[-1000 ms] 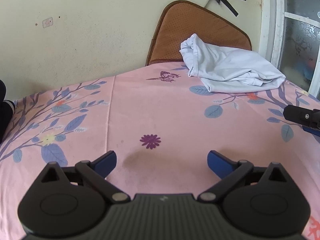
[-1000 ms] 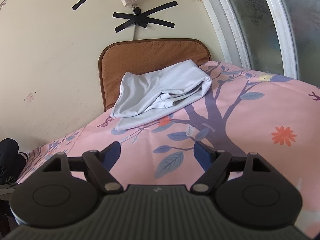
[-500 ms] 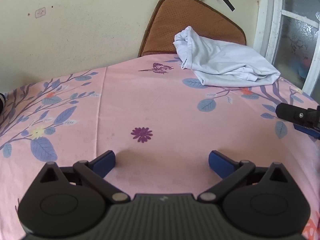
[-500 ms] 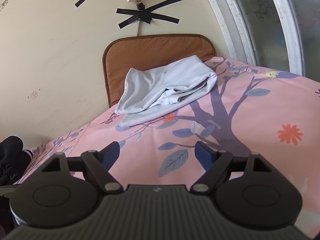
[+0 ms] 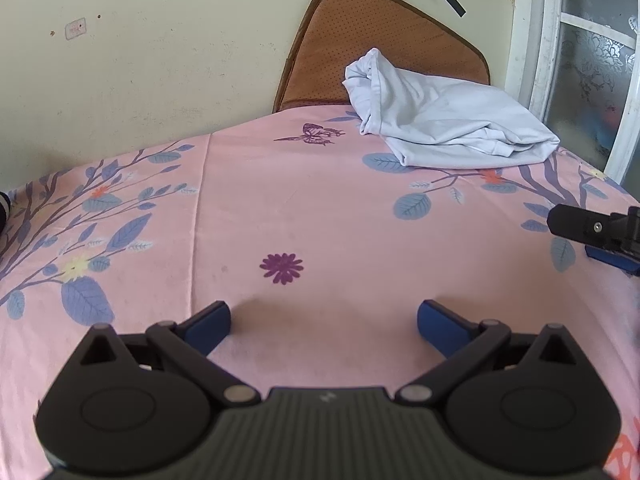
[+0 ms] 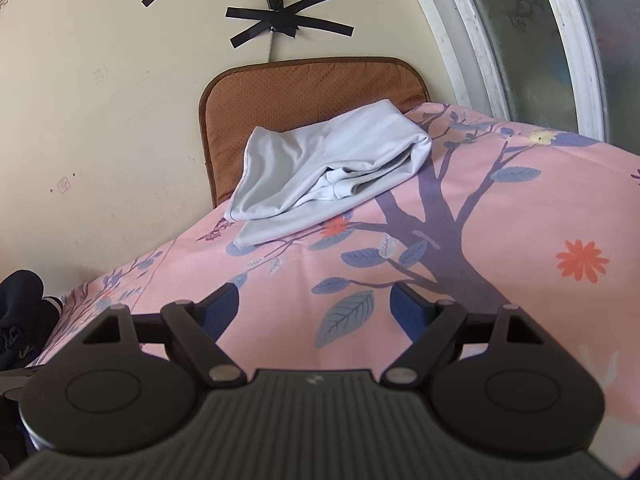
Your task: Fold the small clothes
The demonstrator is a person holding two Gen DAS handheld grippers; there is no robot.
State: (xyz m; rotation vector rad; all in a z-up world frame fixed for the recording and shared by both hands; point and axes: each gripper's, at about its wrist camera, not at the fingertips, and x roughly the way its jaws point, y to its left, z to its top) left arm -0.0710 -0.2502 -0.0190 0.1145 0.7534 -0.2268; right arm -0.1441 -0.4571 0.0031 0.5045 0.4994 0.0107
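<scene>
A pale blue-white garment lies roughly folded at the far right of the pink flowered sheet, partly leaning on a brown cushion. The same garment shows ahead in the right wrist view. My left gripper hovers open over bare sheet near a purple flower print, well short of the garment. My right gripper is open too, with nothing between its blue pads, above a leaf print. Its finger pokes into the left wrist view at the right edge.
A cream wall runs behind the bed, with a window frame on the right. A power strip and black tape hang above the cushion. Dark clothing sits at the bed's left edge.
Both wrist views tipped slightly downward, so the garment and cushion sit a little higher in frame. Neither gripper took hold of anything; both stay open.
</scene>
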